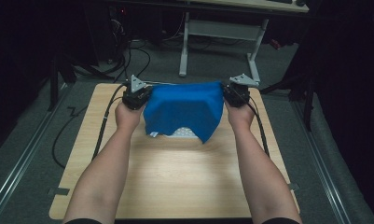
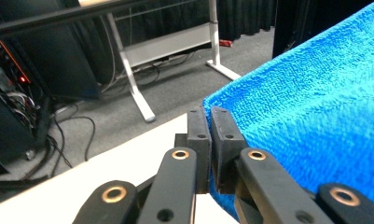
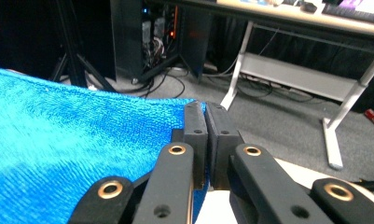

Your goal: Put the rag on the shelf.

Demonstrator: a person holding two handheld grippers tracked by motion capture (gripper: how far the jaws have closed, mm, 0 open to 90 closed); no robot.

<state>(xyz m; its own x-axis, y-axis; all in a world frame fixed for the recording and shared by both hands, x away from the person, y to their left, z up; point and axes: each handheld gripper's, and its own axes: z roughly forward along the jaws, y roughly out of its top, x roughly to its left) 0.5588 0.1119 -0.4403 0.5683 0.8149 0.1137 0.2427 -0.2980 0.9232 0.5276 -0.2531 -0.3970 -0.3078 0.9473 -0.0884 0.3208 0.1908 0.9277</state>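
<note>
wood surface [image 1: 175, 182] below. left claw [image 1: 137, 95] and right claw [image 1: 236, 92] each pinch blue towel [image 1: 184, 109] corner. keep top edge tight, level; lower both together.

A: What kind of room is this?

B: It looks like a lab or a work room. The floor is grey carpet [image 1: 31, 186], and black curtains [image 1: 348, 93] hang on the right side.

A: What else tells you that?

B: Far back stands a desk with white metal legs [image 1: 184, 46]. On the far left, black cables [image 1: 128, 60] lie on the floor. A dark computer box with small red lights [image 3: 166, 28] stands there too.

A: And close by?

B: A small wooden table [image 1: 175, 177] sits near us, with metal rails [image 1: 17, 172] along the floor beside it.
</note>
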